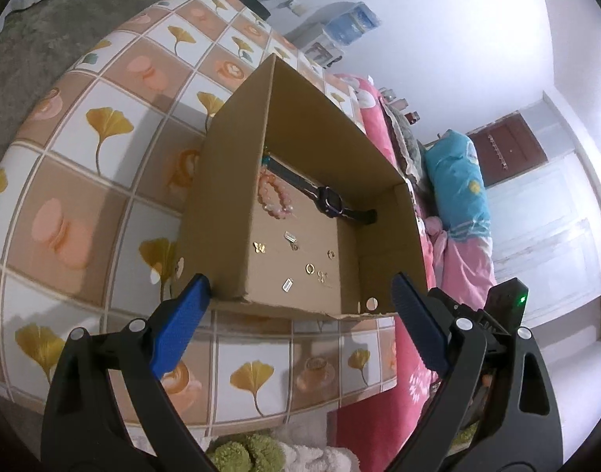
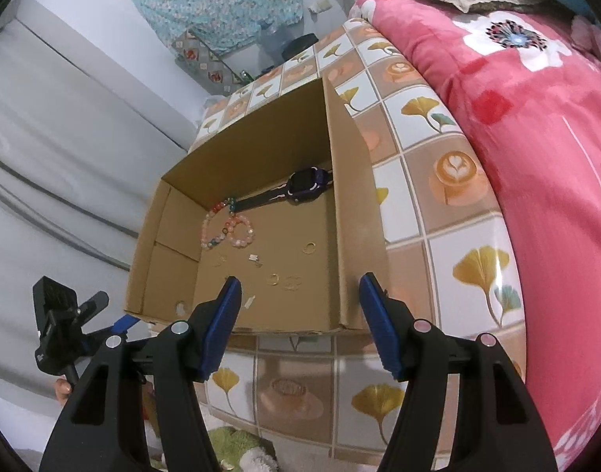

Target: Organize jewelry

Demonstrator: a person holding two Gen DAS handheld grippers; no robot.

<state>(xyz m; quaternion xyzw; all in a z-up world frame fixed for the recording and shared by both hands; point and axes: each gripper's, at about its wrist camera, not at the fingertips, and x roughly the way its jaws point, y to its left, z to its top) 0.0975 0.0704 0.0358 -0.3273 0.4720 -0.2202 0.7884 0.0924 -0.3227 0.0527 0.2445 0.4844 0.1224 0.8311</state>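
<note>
An open cardboard box [image 1: 225, 181] [image 2: 351, 196] stands on a table with a ginkgo-leaf tile cloth [image 1: 104, 181] [image 2: 450, 212]. Inside lie a dark purple watch [image 1: 328, 200] [image 2: 306, 185], a pink bead bracelet [image 1: 271, 196] [image 2: 241, 232], a second multicolour bead bracelet [image 2: 212, 228], and several small gold rings and charms [image 1: 310, 268] [image 2: 275, 278]. My left gripper [image 1: 300, 295] is open and empty, just in front of the box's near edge. My right gripper [image 2: 298, 295] is open and empty, also at the box's near edge.
A bed with a pink floral blanket [image 2: 536, 126] [image 1: 383, 137] runs along one side of the table. A blue pillow [image 1: 458, 181] lies on it. A white sofa or wall [image 2: 64, 149] is on the other side. The left gripper shows in the right wrist view [image 2: 64, 314].
</note>
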